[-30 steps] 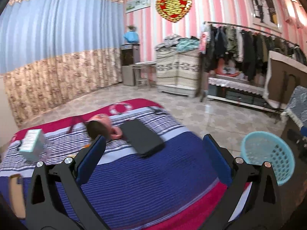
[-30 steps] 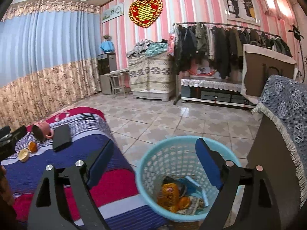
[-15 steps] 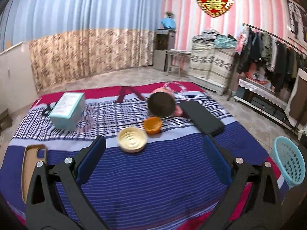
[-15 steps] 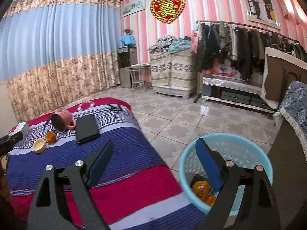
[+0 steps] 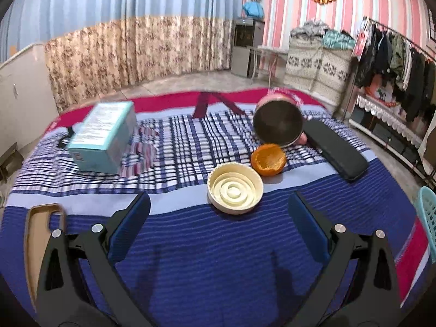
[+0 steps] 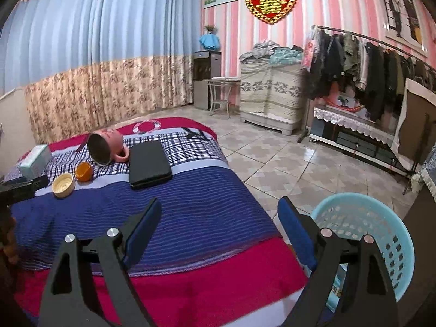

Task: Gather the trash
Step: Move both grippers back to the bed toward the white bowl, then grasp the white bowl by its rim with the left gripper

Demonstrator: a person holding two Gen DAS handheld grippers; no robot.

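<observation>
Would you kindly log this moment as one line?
left tool: open, empty | right tool: open, empty | cream lid, orange peel: on bed | basket: floor

Woven striped blanket (image 5: 218, 245), plastic basket (image 6: 381, 234)

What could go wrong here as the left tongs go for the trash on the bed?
The orange peel lies against the tipped pink mug and close to the cream lid, so the open left tongs might nudge or grab the wrong item. The soft blanket could bunch between the tongs. The blue basket stands off the bed beside the right tongs, so a carried peel could drop.
</observation>
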